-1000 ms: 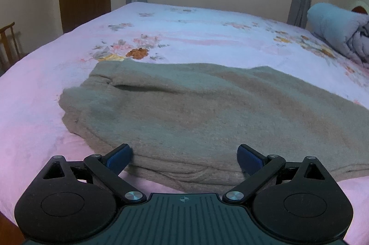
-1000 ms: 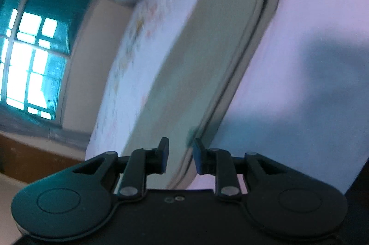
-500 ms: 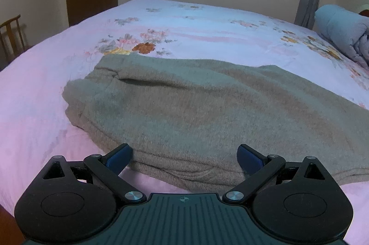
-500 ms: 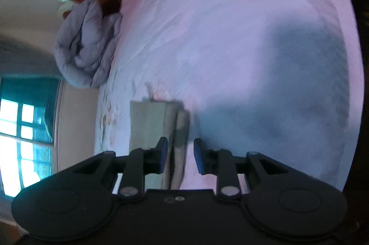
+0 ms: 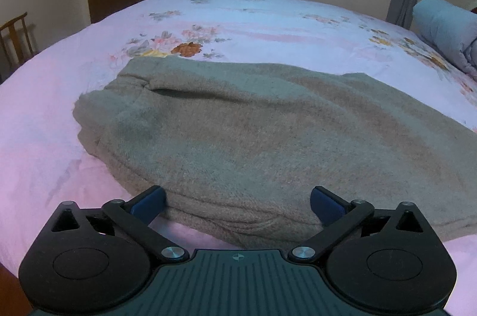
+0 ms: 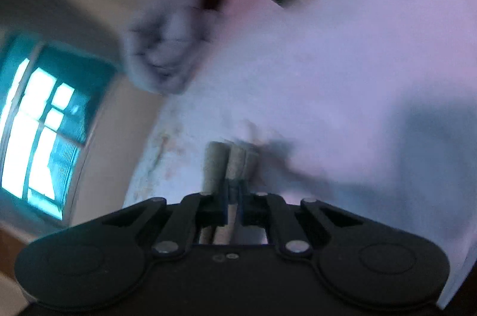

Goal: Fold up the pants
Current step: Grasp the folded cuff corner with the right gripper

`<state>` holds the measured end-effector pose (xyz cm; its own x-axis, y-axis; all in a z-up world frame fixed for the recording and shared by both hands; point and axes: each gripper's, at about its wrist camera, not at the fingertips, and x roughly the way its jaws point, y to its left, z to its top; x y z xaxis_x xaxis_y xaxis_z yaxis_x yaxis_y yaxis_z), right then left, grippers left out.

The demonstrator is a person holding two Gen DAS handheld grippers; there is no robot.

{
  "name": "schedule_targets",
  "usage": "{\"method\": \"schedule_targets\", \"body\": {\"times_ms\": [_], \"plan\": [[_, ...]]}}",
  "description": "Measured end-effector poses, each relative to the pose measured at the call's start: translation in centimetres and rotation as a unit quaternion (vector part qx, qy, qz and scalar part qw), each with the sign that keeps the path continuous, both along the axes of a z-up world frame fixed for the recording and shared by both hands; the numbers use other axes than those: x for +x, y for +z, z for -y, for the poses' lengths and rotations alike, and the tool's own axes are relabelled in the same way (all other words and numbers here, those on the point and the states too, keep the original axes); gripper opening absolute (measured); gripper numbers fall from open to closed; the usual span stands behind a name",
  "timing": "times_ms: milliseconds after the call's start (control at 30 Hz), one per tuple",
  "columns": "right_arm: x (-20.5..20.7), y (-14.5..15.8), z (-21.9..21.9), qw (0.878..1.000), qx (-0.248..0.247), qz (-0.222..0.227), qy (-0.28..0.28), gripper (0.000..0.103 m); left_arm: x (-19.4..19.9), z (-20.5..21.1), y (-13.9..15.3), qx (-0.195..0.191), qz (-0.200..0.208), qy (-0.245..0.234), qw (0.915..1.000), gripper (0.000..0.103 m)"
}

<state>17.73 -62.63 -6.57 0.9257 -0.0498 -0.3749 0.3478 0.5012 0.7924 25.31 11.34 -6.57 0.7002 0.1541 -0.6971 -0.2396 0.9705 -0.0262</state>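
Right gripper [image 6: 234, 204] just clamped onto the pants [image 5: 238, 137] cuff end; left gripper [image 5: 237, 204] stays wide open, empty. Fold can start.

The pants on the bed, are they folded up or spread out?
Partly folded: the grey-brown pants lie doubled lengthwise on the bed sheet, stacked layers showing at the near edge. They are still stretched out long.

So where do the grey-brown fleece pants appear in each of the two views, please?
Left wrist view: the grey-brown fleece pants fill the middle, spread flat on the pink floral bedsheet.
Right wrist view: only their folded end shows, low centre, pinched in the right gripper.
Shared landmark: the rolled grey quilt.
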Motion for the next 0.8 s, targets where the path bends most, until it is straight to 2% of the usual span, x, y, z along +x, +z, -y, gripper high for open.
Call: {"method": "schedule_targets", "body": {"times_ms": [33,67,133,200,267,333,367,433,500,700,800], "plan": [[-0.1,0.1,-0.1,1.0,-0.019,-0.003,0.003,0.0,0.0,-0.1,-0.2,-0.003,0.0,0.001,1.0,0.103],[0.0,-1.0,0.5,1.0,-0.013,-0.026,-0.001,0.0,-0.1,-0.2,-0.3,-0.009,0.0,0.002,1.0,0.103],[0.1,-5.2,2.2,0.996,0.05,-0.072,-0.013,0.0,-0.1,-0.4,-0.5,-0.01,0.001,0.0,0.9999,0.103],[-0.4,-7.2,3.3,0.995,0.095,-0.04,-0.007,0.0,-0.1,-0.4,-0.4,-0.01,-0.001,-0.004,0.9999,0.103],[-0.9,-6.1,3.2,0.995,0.087,-0.039,-0.013,0.0,-0.1,-0.7,-0.4,-0.013,0.0,-0.006,0.9999,0.103],[-3.1,-4.5,3.3,0.994,0.067,-0.025,-0.08,0.005,-0.1,-0.8,-0.5,-0.015,0.002,-0.008,0.9999,0.103],[-3.8,-4.2,3.4,0.993,0.079,-0.007,-0.088,0.005,-0.1,-0.8,-0.6,-0.015,0.003,-0.008,0.9999,0.103],[-3.2,-4.0,3.2,0.994,0.101,-0.005,-0.047,0.005,-0.2,-0.7,-0.6,-0.014,0.005,-0.007,0.9999,0.103],[-2.1,-3.8,2.5,0.995,0.101,-0.009,-0.022,0.005,-0.2,-0.7,-0.6,-0.014,0.004,-0.005,0.9999,0.103],[0.8,-4.3,1.7,0.99,0.128,-0.05,-0.031,0.005,-0.6,-0.4,-0.2,-0.005,0.01,-0.005,0.9999,0.103],[0.8,-3.8,1.3,0.99,0.123,-0.055,-0.033,0.008,-0.6,-0.3,-0.3,-0.008,0.011,0.0,0.9999,0.103]]}}
